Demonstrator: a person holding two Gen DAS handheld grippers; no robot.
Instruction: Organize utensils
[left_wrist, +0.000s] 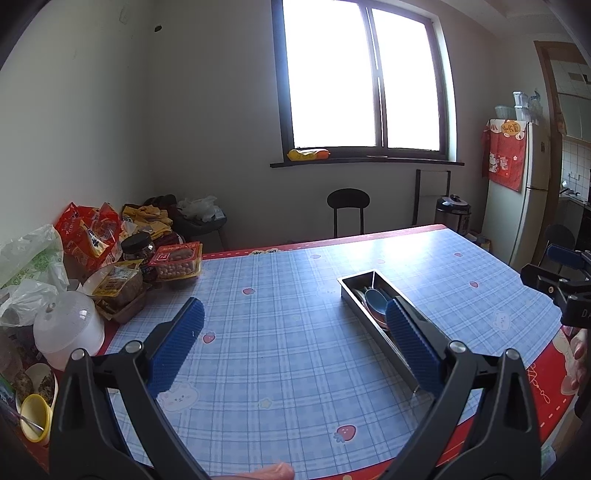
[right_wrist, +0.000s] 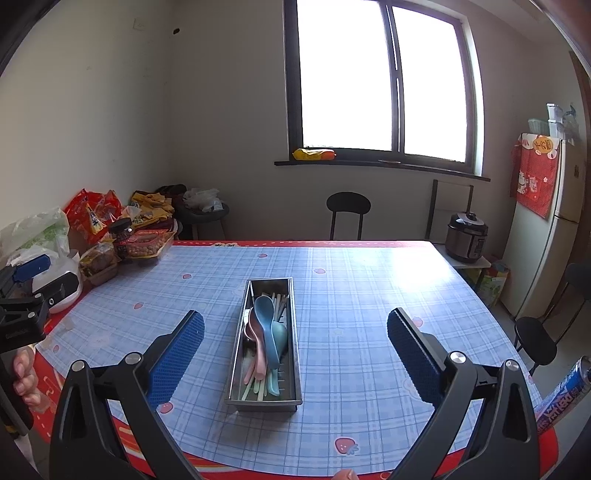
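Note:
A long metal utensil tray (right_wrist: 293, 343) lies lengthwise in the middle of the plaid table mat. Inside it are a blue spoon (right_wrist: 264, 314), a teal spoon (right_wrist: 279, 341), pink spoons (right_wrist: 255, 332) and pale chopsticks (right_wrist: 279, 301). My right gripper (right_wrist: 295, 325) hangs open above the table with the tray between its blue pads, touching nothing. In the left wrist view the same tray (left_wrist: 349, 291) sits to the right, partly behind the right finger. My left gripper (left_wrist: 295, 314) is open over bare mat, holding nothing.
Snack bags and a dark jar (left_wrist: 138, 249) crowd the table's left side, with a white domed lid (left_wrist: 68, 325) and a yellow cup (left_wrist: 35, 417). A blue can (right_wrist: 565, 391) lies at the right edge. Black stool (right_wrist: 347, 206), cooker (right_wrist: 465, 236) and fridge (right_wrist: 554, 229) stand beyond.

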